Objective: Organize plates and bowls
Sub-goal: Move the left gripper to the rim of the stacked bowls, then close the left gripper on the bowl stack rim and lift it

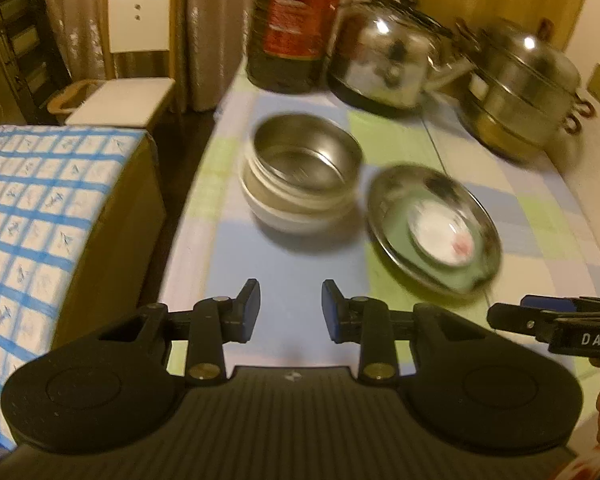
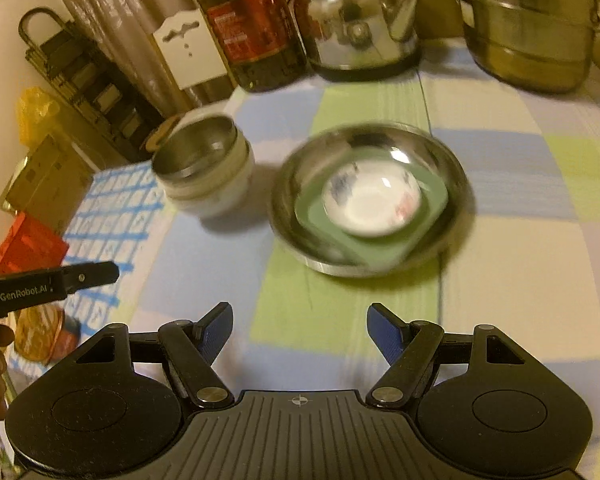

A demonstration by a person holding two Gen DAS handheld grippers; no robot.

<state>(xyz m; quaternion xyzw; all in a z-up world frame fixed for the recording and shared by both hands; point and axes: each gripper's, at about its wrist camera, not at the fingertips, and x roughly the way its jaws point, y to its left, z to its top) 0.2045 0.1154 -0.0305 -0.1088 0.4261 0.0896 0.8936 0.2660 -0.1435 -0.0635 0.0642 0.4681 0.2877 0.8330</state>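
1. Surface: your table [image 2: 500, 240] wears a checked cloth of pale blue, green, cream and lilac squares. A thin seam line runs across it from the kettle toward you.
2. Room, left wrist view: a white chair [image 1: 138, 40] stands at 11 o'clock before beige curtains [image 1: 204, 32]; a dark rack [image 1: 24, 40] sits at 10 o'clock; a box draped in blue-checked cloth [image 1: 40, 220] lies at 9 o'clock, just beside the table edge.
3. Back row of the table, at 12 to 2 o'clock: a large oil bottle [image 1: 294, 28] with a red label, a shiny steel kettle [image 1: 384, 64], and a tiered steel steamer pot [image 1: 528, 88].
4. Stacked bowls [image 1: 300, 176]: a steel bowl nests inside white bowls, the steel rim tilted slightly. The stack sits at 12 o'clock from your left gripper and 11 o'clock from your right. How many white bowls are there is too blurred to tell.
5. Steel plate [image 2: 370, 200]: round and shallow, holding a green square dish [image 2: 380, 244] with a small white saucer [image 2: 374, 198] on top bearing a faint red mark. It sits just beside the bowl stack, apart from it, at 12 o'clock from your right gripper.
6. Left gripper [image 1: 290, 312]: your jaws stand at a narrow gap, nothing between them, above bare cloth.
7. Right gripper [image 2: 300, 332]: your jaws are spread wide, holding nothing, short of the steel plate.
8. Both views are motion-blurred.
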